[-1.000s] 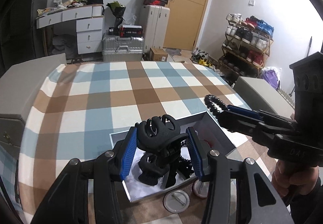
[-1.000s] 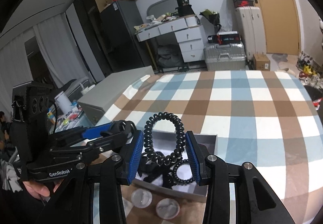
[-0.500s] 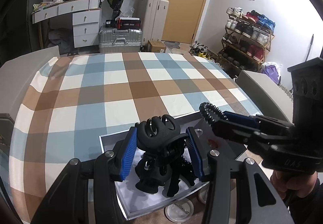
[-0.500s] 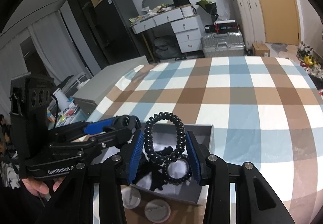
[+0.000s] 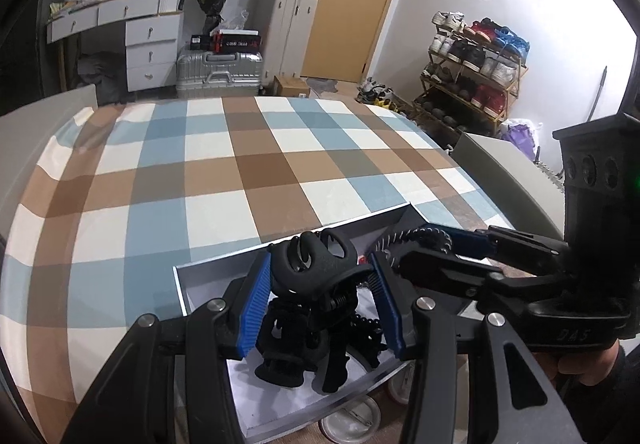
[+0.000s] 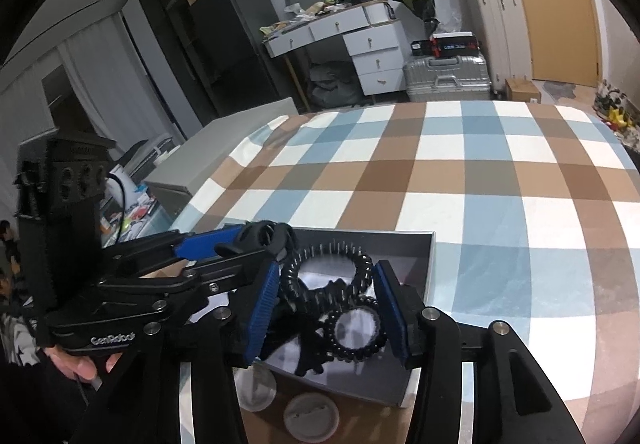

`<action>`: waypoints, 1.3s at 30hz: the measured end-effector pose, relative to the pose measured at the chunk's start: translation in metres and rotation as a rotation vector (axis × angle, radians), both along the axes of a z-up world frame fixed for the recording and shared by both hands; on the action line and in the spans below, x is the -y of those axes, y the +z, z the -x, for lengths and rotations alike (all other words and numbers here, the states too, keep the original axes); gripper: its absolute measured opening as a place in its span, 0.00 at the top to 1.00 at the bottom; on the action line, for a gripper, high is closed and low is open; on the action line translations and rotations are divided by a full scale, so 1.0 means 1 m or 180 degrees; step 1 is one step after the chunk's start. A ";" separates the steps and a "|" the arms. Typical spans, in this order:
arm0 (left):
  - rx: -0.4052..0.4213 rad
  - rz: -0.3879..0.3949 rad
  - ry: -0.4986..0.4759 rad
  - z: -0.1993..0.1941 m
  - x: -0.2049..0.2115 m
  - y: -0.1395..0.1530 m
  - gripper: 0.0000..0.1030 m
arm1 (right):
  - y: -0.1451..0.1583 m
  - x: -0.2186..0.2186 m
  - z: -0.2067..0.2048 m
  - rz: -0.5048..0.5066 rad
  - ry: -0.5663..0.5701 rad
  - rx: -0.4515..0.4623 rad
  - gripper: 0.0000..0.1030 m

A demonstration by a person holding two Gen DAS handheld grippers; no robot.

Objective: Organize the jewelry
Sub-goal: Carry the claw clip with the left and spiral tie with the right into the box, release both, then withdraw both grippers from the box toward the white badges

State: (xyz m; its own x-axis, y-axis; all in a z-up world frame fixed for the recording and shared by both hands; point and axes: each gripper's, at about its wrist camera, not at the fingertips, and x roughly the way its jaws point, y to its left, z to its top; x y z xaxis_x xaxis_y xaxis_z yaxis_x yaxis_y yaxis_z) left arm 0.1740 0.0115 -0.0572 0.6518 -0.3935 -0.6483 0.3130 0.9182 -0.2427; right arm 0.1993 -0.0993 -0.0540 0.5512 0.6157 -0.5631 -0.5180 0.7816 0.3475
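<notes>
Held claw clip: your left gripper (image 5: 320, 304) has its blue pads clamped on a black plastic claw hair clip (image 5: 316, 264), held above the box interior.
Held coil tie: your right gripper (image 6: 326, 306) has its blue pads closed against a black spiral coil hair tie (image 6: 324, 268), low over the box.
Box: the shallow grey rectangular cardboard box (image 5: 200, 272) sits on the near part of the blue, brown and white checked tablecloth (image 5: 200, 172).
Box contents: a second black claw clip (image 5: 280, 348) and a second black coil hair tie (image 6: 354, 332) lie inside.
Beside box: two round white badges (image 6: 312, 418) lie on the cloth just outside its near edge.
Left gripper pose: fingers point forward and down over the left half of the box.
Right gripper pose: it reaches in from the right side, its fingertips just beside the left gripper's.
Change, right: one second ago the coil tie stood higher over the box; it is now lower, near the tie that lies inside.
Change, left: the clip has come lower and forward over the box; the grip is unchanged.
</notes>
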 end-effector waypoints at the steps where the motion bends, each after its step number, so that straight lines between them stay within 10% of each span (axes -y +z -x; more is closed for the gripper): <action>1: 0.0009 0.0001 -0.0017 0.001 0.000 0.001 0.52 | 0.001 0.002 0.001 -0.0028 -0.0015 0.0021 0.43; 4: 0.0121 -0.0011 -0.0062 0.007 0.001 0.007 0.32 | 0.005 0.007 0.006 -0.0071 -0.0062 0.0070 0.40; 26: 0.0385 -0.0262 0.0560 0.042 -0.010 0.018 0.31 | 0.033 0.010 0.048 -0.0011 -0.0148 0.0359 0.12; 39: 0.0420 -0.0493 0.0819 0.070 -0.008 0.016 0.14 | 0.025 0.017 0.082 -0.0118 -0.0280 0.0365 0.02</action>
State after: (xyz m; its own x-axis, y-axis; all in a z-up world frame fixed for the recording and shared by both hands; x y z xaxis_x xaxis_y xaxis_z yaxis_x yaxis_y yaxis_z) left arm 0.1039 0.0193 -0.0415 0.7994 -0.1083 -0.5909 0.0853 0.9941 -0.0667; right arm 0.1170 -0.1167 -0.0286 0.6633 0.5814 -0.4712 -0.4861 0.8134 0.3194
